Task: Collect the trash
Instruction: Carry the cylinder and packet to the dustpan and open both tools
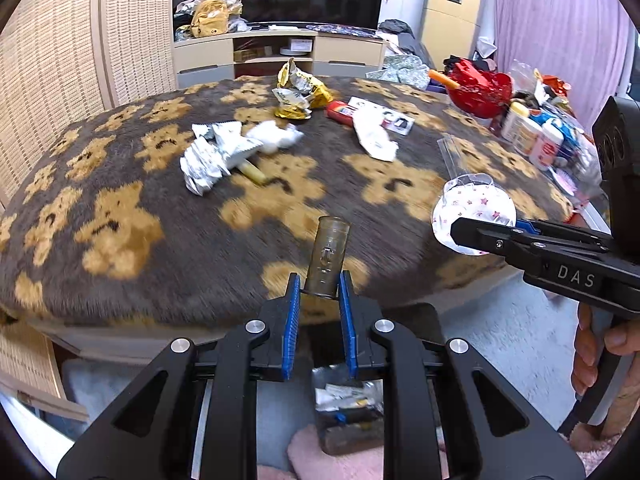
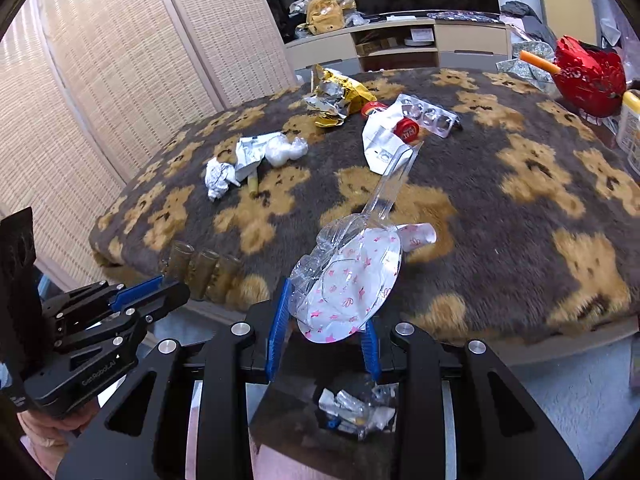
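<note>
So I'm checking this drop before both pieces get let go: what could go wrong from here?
1. The left gripper pinches only the bottom rim of the brown vial strip; it could tip out short of the bin.
2. The clear plastic packaging in the right gripper trails a long stem over the blanket; it may snag or overhang the bin.
3. The bin opening looks narrow, so two drops together could miss.

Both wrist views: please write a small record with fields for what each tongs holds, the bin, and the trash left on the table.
left tongs: shut on brown vial
right tongs: shut on clear star-print packaging
bin: below both tongs, trash already inside
table: bear-pattern cover
trash left: foil wrappers, gold bag, white wrapper
</note>
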